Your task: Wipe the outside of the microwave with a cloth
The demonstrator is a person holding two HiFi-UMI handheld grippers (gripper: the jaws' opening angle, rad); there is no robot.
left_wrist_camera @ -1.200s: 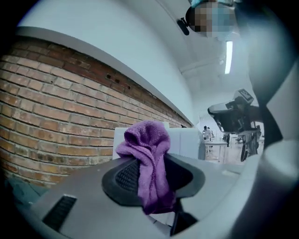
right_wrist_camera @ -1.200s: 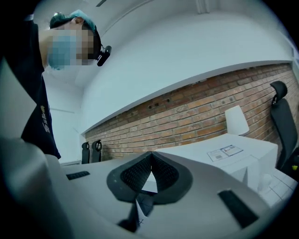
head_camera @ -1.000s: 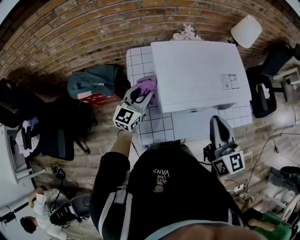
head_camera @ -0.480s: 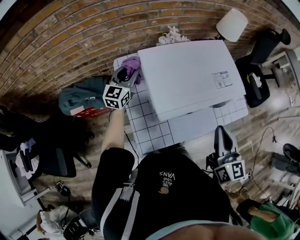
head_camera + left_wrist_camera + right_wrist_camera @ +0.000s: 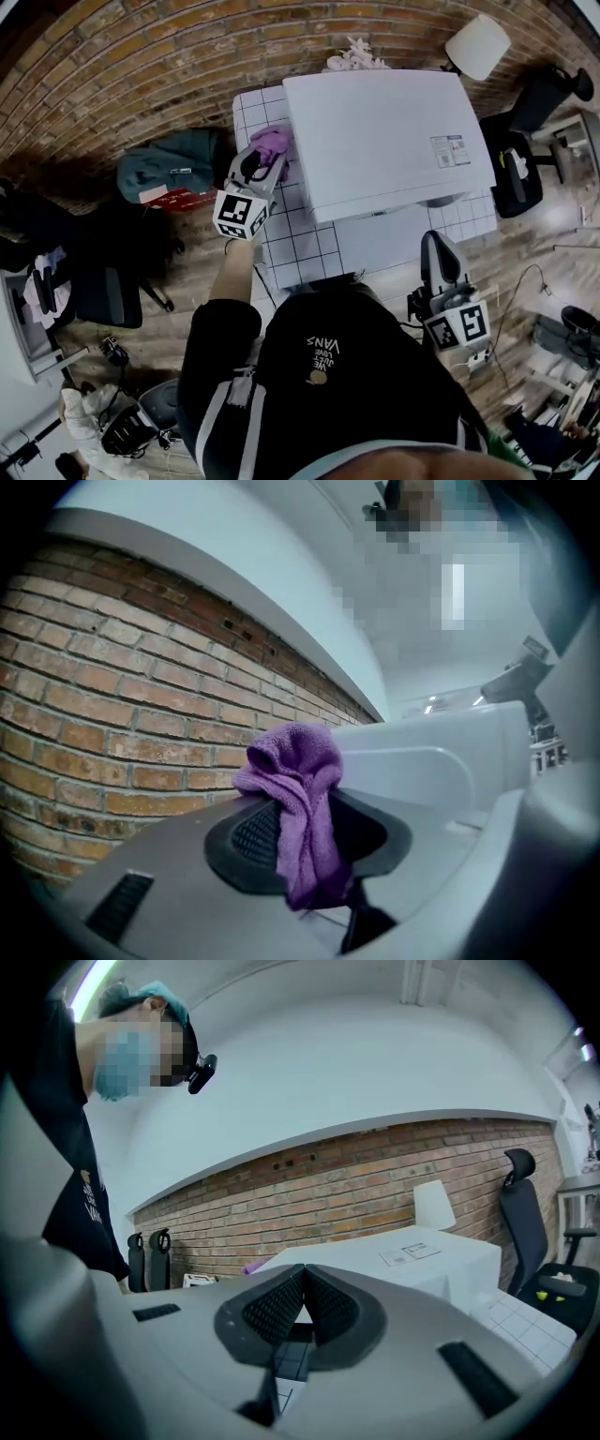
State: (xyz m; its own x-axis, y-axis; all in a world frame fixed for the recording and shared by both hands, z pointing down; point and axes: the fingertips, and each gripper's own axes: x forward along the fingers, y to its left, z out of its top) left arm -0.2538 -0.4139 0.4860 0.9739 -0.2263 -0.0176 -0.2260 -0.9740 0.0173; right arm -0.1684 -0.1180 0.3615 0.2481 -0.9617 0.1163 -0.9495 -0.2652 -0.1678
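A white microwave (image 5: 384, 141) stands on a white tiled table (image 5: 300, 244) against the brick wall. My left gripper (image 5: 265, 161) is shut on a purple cloth (image 5: 275, 143), and the cloth rests against the microwave's left side near its back. In the left gripper view the purple cloth (image 5: 300, 803) hangs bunched between the jaws, with the microwave's white side (image 5: 441, 761) just right of it. My right gripper (image 5: 439, 258) hangs low at the table's front right, shut and empty; the right gripper view has its jaws (image 5: 302, 1312) pressed together, the microwave (image 5: 394, 1265) beyond.
A white lamp shade (image 5: 478, 45) and a pale pink plant (image 5: 356, 56) stand behind the microwave. A grey-green bag (image 5: 173, 164) and a red box (image 5: 164, 195) lie on the floor left of the table. Black office chairs (image 5: 516, 178) stand to the right.
The left gripper with the cloth went back along the microwave's left side, then came forward again a little. The right gripper stayed low at the front right.
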